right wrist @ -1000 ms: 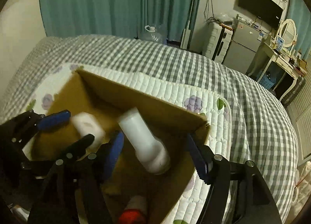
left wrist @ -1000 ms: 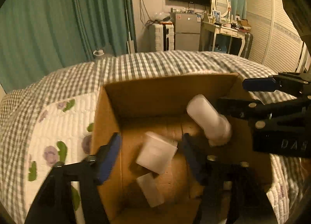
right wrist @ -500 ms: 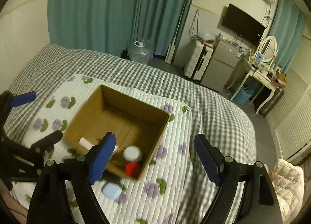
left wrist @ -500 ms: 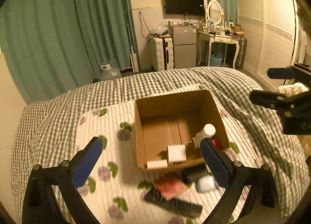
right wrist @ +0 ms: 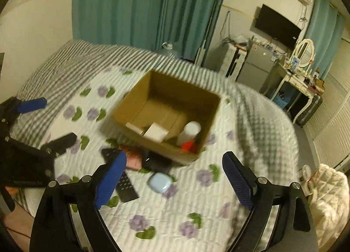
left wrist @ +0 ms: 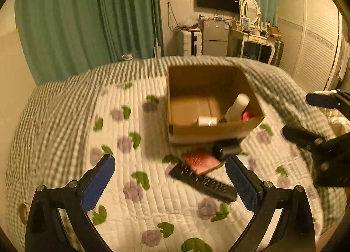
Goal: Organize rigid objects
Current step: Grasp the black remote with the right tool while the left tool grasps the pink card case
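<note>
An open cardboard box (left wrist: 210, 133) (right wrist: 135, 101) stands on the bed. Inside it lie a white bottle (left wrist: 237, 107) (right wrist: 189, 132), a white block (right wrist: 155, 132), another white piece (left wrist: 206, 121) and something red (right wrist: 189, 145). In front of the box lie a black remote (left wrist: 203, 183) (right wrist: 124, 184), a red flat item (left wrist: 200, 161), a black item (left wrist: 226, 149) (right wrist: 156, 162) and a pale blue case (right wrist: 159, 183). My left gripper (left wrist: 169, 180) is open and empty, above the quilt near the remote. My right gripper (right wrist: 174, 183) is open and empty above the blue case.
The bed has a white flowered quilt (left wrist: 135, 186) over a grey checked cover (right wrist: 83, 59). Green curtains (left wrist: 87, 17), a small fridge (left wrist: 213, 37), a dressing table (left wrist: 253, 39) and a wall TV (right wrist: 276, 25) stand beyond. White bedding (right wrist: 328, 186) lies at the right.
Both grippers have pulled back and up out of the box, then come lower toward the items in front of it. The white bottle and block stayed in the box.
</note>
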A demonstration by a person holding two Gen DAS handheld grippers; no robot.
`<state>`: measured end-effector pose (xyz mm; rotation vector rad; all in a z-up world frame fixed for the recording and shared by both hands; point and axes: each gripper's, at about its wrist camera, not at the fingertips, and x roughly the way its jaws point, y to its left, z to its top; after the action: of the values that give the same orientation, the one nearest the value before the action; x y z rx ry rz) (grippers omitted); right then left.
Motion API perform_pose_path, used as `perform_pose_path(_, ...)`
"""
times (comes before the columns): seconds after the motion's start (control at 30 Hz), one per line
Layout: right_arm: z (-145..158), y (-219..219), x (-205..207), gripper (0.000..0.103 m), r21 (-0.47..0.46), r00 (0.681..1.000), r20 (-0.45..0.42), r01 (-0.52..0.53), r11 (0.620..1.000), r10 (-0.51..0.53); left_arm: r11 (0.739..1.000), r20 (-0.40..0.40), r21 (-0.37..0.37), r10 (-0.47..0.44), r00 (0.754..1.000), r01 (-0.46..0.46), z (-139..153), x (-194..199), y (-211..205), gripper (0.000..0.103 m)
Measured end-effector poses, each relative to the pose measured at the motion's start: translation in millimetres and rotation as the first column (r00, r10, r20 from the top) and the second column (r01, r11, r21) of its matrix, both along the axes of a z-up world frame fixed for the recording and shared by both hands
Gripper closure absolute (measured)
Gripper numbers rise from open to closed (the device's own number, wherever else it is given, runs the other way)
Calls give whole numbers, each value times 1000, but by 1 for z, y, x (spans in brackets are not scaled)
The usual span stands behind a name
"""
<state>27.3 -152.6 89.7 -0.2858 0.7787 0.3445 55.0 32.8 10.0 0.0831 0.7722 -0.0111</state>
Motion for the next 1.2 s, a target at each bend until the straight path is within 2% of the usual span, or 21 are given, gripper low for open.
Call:
perform_pose_path(0.13, -54, 23, 10, 14, -31, 997, -68, -40, 999, 37, 999, -41, 43, 21, 999, -19, -43, 4, 9, 1)
perform_pose_path(0.23, -98, 34, 17, 14, -58, 992, -111, -70, 996, 63, 999, -51, 14, 39, 998, -38, -65, 6, 24, 1)
perform_pose_path(0.3, -118, 37, 18, 14, -67, 988, -132, -93, 993, 84, 998, -72, 24, 53, 996, -51, -78, 10, 32, 1)
perform_pose_path(0.4, -142, 44, 18, 25, -67, 976, -171, -146, 987, 133, 996, -92, 59, 66, 994, -61, -93, 15, 40, 1)
perform_pose_path(0.5, -157, 52, 19, 28, -18, 955, -230, -195, 981, 186, 997, -106, 38, 75, 992, -72, -97, 18, 46, 1)
perform_pose_path(0.53, -163, 57, 19, 34, -14, 951, -240, -206, 978, 197, 996, -104, 39, 78, 991, -74, -97, 18, 47, 1)
perform_pose_path(0.57, -166, 60, 20, 42, -11, 948, -244, -212, 977, 203, 996, -106, 43, 82, 991, -78, -98, 18, 48, 1)
perform_pose_path(0.7, -180, 78, 28, 53, 40, 930, -285, -230, 972, 232, 994, -122, 43, 103, 987, -98, -101, 18, 53, 1)
perform_pose_path(0.73, -182, 83, 31, 62, 42, 927, -291, -232, 972, 234, 994, -125, 43, 107, 986, -103, -101, 17, 54, 1)
perform_pose_path(0.83, -192, 99, 35, 63, -16, 929, -293, -239, 971, 224, 994, -123, 41, 110, 986, -105, -99, 18, 54, 1)
perform_pose_path(0.9, -193, 100, 36, 65, -12, 929, -296, -236, 972, 222, 994, -119, 40, 107, 987, -103, -97, 18, 53, 1)
perform_pose_path(1.0, -187, 93, 31, 75, 9, 924, -308, -236, 972, 227, 995, -108, 43, 94, 990, -90, -94, 16, 50, 1)
perform_pose_path(1.2, -165, 75, 14, 83, 24, 910, -338, -247, 969, 240, 997, -96, 39, 75, 993, -72, -88, 13, 44, 1)
